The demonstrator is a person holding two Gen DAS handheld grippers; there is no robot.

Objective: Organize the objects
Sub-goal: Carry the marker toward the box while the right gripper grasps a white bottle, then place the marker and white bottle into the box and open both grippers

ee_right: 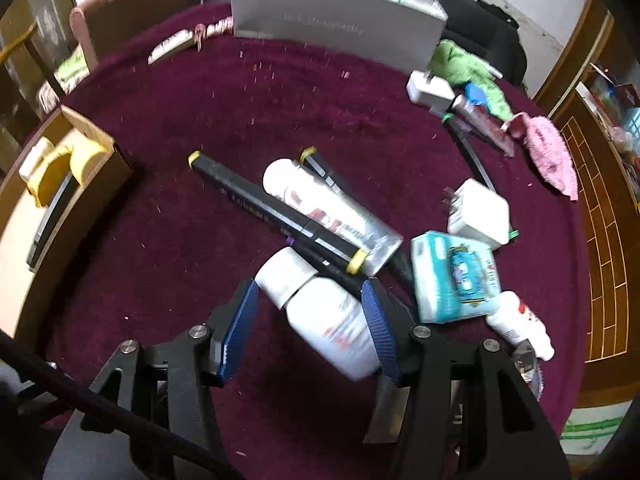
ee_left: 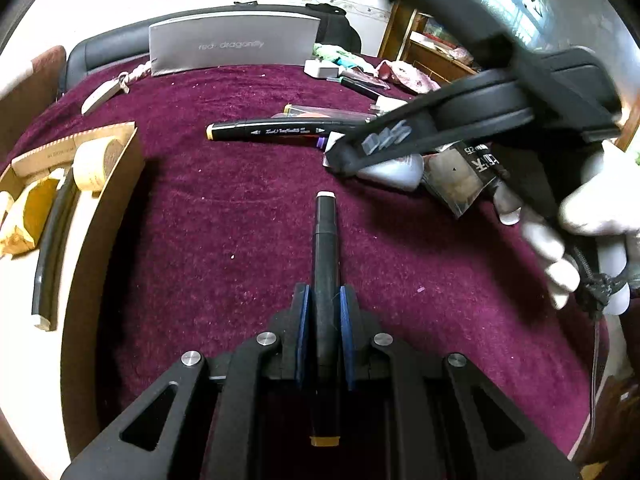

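My left gripper [ee_left: 325, 300] is shut on a black marker [ee_left: 326, 240] that points forward over the maroon tablecloth [ee_left: 224, 216]. My right gripper [ee_right: 310, 292] is open, its blue pads on either side of a white bottle [ee_right: 324, 316] lying on the cloth; whether they touch it I cannot tell. Just beyond lie two black markers with yellow caps [ee_right: 272, 208] and a white tube [ee_right: 328, 208]. The right gripper also shows in the left wrist view [ee_left: 440, 128], held by a white-gloved hand [ee_left: 580, 216].
A cardboard box [ee_left: 100, 184] at the left holds tape rolls [ee_left: 96, 160] and a black marker. A grey box [ee_right: 340, 20] stands at the back. White chargers [ee_right: 476, 212], a tissue pack [ee_right: 456, 276], another small bottle [ee_right: 520, 324] and cloths [ee_right: 544, 148] lie at the right.
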